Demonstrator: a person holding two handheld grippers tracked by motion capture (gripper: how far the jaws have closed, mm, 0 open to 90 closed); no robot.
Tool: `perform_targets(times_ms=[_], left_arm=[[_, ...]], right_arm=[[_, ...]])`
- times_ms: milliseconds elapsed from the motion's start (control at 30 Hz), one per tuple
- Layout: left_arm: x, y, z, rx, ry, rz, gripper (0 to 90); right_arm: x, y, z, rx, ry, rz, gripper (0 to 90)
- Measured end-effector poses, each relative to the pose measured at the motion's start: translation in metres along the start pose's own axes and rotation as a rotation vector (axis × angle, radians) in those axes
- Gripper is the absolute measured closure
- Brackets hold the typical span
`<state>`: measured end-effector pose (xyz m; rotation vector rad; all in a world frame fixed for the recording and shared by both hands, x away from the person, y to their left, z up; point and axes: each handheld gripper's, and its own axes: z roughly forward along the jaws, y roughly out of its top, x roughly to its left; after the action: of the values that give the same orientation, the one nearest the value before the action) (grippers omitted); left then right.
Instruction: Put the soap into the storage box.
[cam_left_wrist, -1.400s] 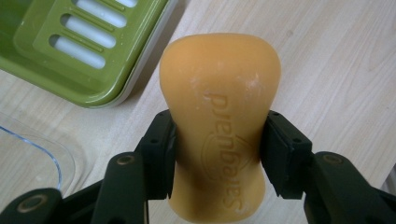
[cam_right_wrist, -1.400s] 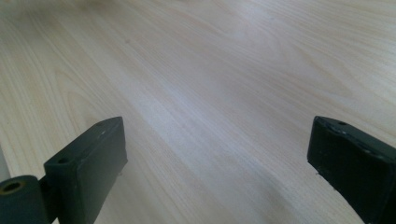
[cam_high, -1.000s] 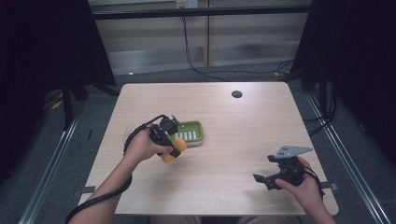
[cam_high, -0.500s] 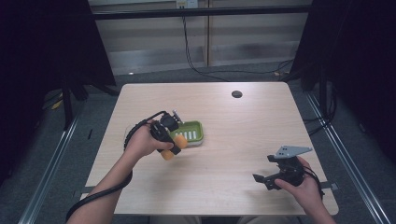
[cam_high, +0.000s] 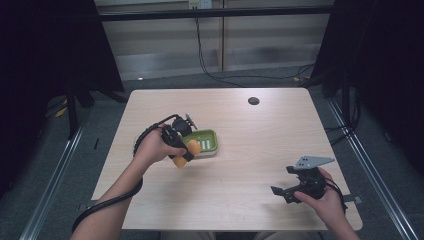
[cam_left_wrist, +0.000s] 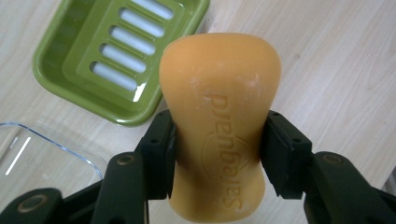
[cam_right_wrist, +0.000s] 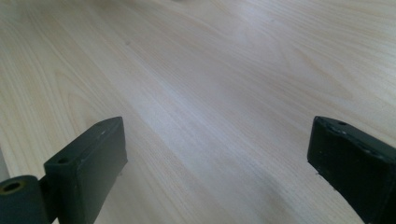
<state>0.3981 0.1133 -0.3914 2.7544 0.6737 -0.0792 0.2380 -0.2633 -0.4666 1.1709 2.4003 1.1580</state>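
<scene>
Soap (cam_left_wrist: 219, 121) clamped in left claw (cam_left_wrist: 217, 154) beside dish (cam_left_wrist: 116, 56) rim.

On the desk (cam_high: 235, 165), the left tongs (cam_high: 186, 152) grip an orange soap (cam_high: 188, 151) at the near left edge of a green dish (cam_high: 207, 141). The right tongs (cam_high: 280, 194) rest near the desk's front right corner, well apart, jaws spread. A dark round cap (cam_high: 253, 101) sits near the far edge.
</scene>
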Motion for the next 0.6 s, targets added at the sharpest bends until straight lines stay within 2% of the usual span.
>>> perform_targets(times_ms=[67,133,233,267,300,367,467,533,567,600], left_arm=[[0.001,0.002,-0.002,0.018,-0.009,0.006,50.2],[0.0,0.002,0.0,0.0,0.002,-0.01,50.2],[0.003,0.005,-0.002,0.016,0.004,0.011,50.2],[0.002,0.006,-0.002,0.008,-0.001,-0.007,50.2],[0.002,0.006,-0.002,0.008,-0.001,-0.007,50.2],[0.003,0.009,-0.003,0.013,0.003,0.013,50.2],[0.003,0.01,-0.003,0.009,0.006,-0.002,50.2],[0.004,0.012,-0.004,0.012,0.003,0.014,50.2],[0.004,0.012,-0.004,0.013,0.005,0.008,50.2],[0.003,0.013,-0.004,0.023,-0.011,-0.009,50.2]], right_arm=[[0.0,0.0,0.0,0.001,0.001,0.003,4.4],[0.001,0.0,0.001,0.001,0.001,0.001,4.4],[0.001,0.0,0.001,0.001,0.004,-0.003,4.4],[0.001,0.0,0.0,0.0,0.003,-0.003,4.4],[0.001,0.0,0.0,0.0,0.003,-0.003,4.4],[0.001,0.0,0.0,-0.003,-0.003,0.0,4.4],[0.0,0.0,0.0,-0.005,-0.002,-0.002,4.4],[0.001,0.001,0.0,-0.006,-0.002,-0.003,4.4],[0.001,0.0,0.0,-0.003,-0.001,-0.002,4.4],[0.001,0.0,0.0,-0.004,-0.003,-0.005,4.4]])
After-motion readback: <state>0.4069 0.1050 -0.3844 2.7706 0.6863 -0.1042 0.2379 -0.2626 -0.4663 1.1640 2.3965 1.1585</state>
